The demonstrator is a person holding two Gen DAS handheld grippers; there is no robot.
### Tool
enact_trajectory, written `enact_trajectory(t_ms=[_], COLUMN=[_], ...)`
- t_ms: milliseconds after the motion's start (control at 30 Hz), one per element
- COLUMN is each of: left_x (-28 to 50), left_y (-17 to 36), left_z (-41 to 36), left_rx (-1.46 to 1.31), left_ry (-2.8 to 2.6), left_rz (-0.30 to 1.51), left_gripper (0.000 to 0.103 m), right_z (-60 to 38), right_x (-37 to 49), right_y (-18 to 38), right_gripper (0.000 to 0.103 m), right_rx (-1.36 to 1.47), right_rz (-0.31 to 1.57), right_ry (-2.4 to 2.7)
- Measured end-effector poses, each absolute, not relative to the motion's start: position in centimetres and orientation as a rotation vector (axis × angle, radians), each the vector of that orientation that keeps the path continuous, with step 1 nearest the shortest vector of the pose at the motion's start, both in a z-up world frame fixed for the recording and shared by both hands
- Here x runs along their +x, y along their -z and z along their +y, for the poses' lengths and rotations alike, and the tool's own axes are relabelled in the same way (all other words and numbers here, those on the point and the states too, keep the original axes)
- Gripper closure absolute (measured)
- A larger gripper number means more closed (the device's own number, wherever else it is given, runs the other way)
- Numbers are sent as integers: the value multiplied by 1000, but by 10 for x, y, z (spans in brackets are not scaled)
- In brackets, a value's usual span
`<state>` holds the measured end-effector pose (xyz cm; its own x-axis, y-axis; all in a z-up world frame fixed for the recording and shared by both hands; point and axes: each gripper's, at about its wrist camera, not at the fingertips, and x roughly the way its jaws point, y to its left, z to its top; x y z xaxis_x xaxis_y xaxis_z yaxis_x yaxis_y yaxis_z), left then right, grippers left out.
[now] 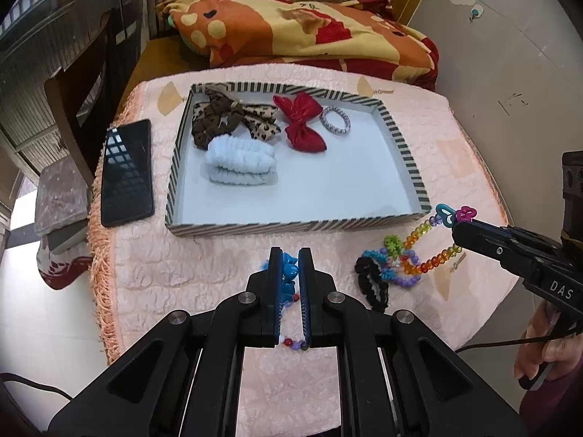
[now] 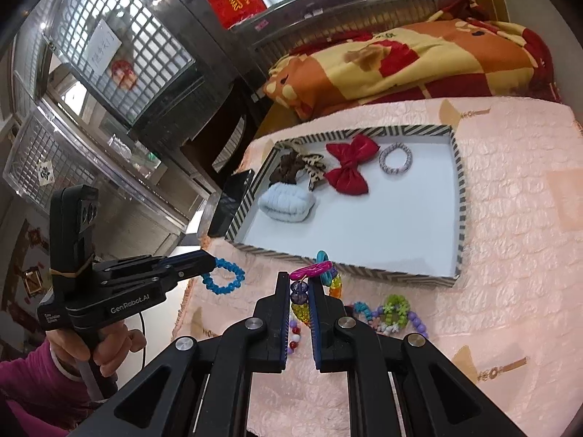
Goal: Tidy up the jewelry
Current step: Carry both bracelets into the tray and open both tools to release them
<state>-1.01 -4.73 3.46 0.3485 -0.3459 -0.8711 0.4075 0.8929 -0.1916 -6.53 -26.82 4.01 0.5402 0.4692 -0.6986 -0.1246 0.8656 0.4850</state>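
Note:
A striped-rim white tray (image 1: 291, 225) (image 2: 460, 196) holds a leopard scrunchie (image 1: 226, 116), a pale blue scrunchie (image 1: 238, 162) (image 2: 288, 200), a red bow (image 1: 304, 122) (image 2: 348, 169) and a grey hair tie (image 1: 335, 121) (image 2: 395, 159). My left gripper (image 1: 290, 258) (image 2: 209, 264) is shut on a blue bead bracelet (image 1: 289, 271) (image 2: 224, 276), lifted before the tray. My right gripper (image 2: 298, 284) (image 1: 455, 224) is shut on a rainbow bead necklace (image 1: 437, 255) (image 2: 300, 306), lifted by its charm end. A pile of hair ties and beads (image 1: 382, 273) (image 2: 391, 313) lies on the cloth.
A black phone (image 1: 127, 171) (image 2: 233, 200) lies left of the tray on the pink tablecloth (image 1: 182, 273). A bed with an orange blanket (image 1: 291, 32) is behind the table. A chair (image 1: 76, 83) stands at the left. A white wall (image 1: 510, 73) is at the right.

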Motion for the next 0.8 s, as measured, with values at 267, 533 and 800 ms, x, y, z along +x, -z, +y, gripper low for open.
enact_trajectory(t_ms=[267, 533, 800], left_x=[-3, 11, 23], left_y=[-56, -69, -64], left_z=[-61, -85, -116], left_rx=[83, 125, 183], left_ry=[507, 528, 563], left_rz=[1073, 1046, 1049], left_gripper=[96, 96, 96], right_z=[-290, -308, -331], right_x=[-55, -38, -18], right_y=[-61, -65, -44], right_gripper=[94, 94, 94], right_rx=[416, 419, 478], right_rz=[888, 868, 896], right_ry=[-323, -278, -223])
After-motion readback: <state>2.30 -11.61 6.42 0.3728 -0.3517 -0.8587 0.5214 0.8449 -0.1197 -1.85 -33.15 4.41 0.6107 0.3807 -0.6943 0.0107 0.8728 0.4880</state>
